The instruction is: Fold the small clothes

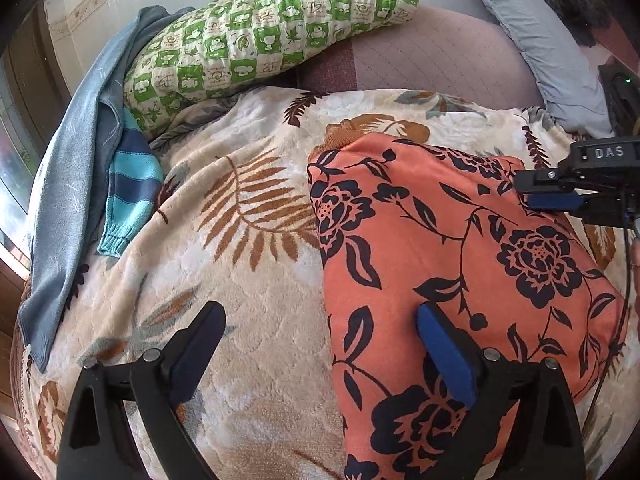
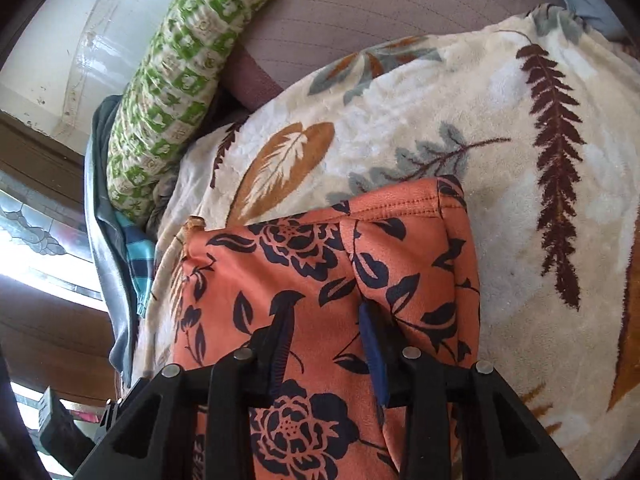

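An orange garment with dark navy flowers (image 1: 440, 240) lies folded on a cream leaf-print blanket (image 1: 248, 280). My left gripper (image 1: 320, 344) is open wide. Its right finger (image 1: 444, 352) rests over the garment's near-left part, its left finger (image 1: 200, 344) over bare blanket, and nothing is held. My right gripper (image 1: 552, 196) comes in from the right edge at the garment's far right side. In the right wrist view the garment (image 2: 320, 252) bunches up between the narrow-set fingers of the right gripper (image 2: 326, 340), and the pads press on a fold of it.
A green-and-cream checked pillow (image 1: 272, 36) lies at the back left. Beside it are a grey-blue garment (image 1: 68, 184) and a blue striped knit (image 1: 132, 184). A grey pillow (image 1: 532, 32) sits at the back right on the mauve mattress (image 1: 432, 56).
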The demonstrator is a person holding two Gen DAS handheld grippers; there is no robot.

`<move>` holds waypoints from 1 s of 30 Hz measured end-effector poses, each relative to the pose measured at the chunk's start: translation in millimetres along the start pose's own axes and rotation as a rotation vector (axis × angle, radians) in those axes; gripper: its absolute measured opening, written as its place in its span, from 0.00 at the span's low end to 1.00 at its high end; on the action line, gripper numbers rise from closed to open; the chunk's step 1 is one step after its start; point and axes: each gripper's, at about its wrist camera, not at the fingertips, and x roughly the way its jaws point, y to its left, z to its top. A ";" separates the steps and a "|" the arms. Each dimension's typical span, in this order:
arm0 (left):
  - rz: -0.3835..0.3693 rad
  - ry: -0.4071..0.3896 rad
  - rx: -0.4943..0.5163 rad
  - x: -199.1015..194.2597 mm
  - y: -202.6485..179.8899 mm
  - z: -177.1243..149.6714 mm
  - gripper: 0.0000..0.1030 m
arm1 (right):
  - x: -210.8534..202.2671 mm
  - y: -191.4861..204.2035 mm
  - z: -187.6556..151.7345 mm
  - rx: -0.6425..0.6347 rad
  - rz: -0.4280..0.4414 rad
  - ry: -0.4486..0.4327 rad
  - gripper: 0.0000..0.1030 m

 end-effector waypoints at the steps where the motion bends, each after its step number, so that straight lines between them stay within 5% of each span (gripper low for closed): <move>1: 0.015 -0.008 0.016 -4.1 -2.2 -0.4 0.94 | -12.8 2.5 -5.3 -0.015 0.000 -0.028 0.37; 8: 0.028 -0.038 0.064 -31.6 -11.9 -18.9 0.94 | -75.3 3.9 -77.4 -0.077 0.072 -0.038 0.37; 11: 0.072 0.051 0.097 -7.8 -22.1 -37.9 0.94 | -57.3 -9.3 -103.8 -0.059 -0.009 0.035 0.46; 13: 0.070 0.031 0.061 -10.8 -22.2 -44.2 0.94 | -35.2 -24.8 -114.4 -0.014 -0.024 0.098 0.46; 16: 0.083 0.024 0.066 -29.2 -24.7 -42.6 0.94 | -57.2 -18.6 -118.6 -0.032 -0.006 0.035 0.47; 20: 0.108 -0.053 0.010 -68.2 -24.5 -52.6 0.94 | -97.1 -18.1 -131.9 -0.045 0.084 -0.077 0.53; 30: 0.150 -0.258 -0.050 -172.1 -34.0 -63.8 0.94 | -166.7 -16.1 -160.0 -0.092 0.157 -0.290 0.54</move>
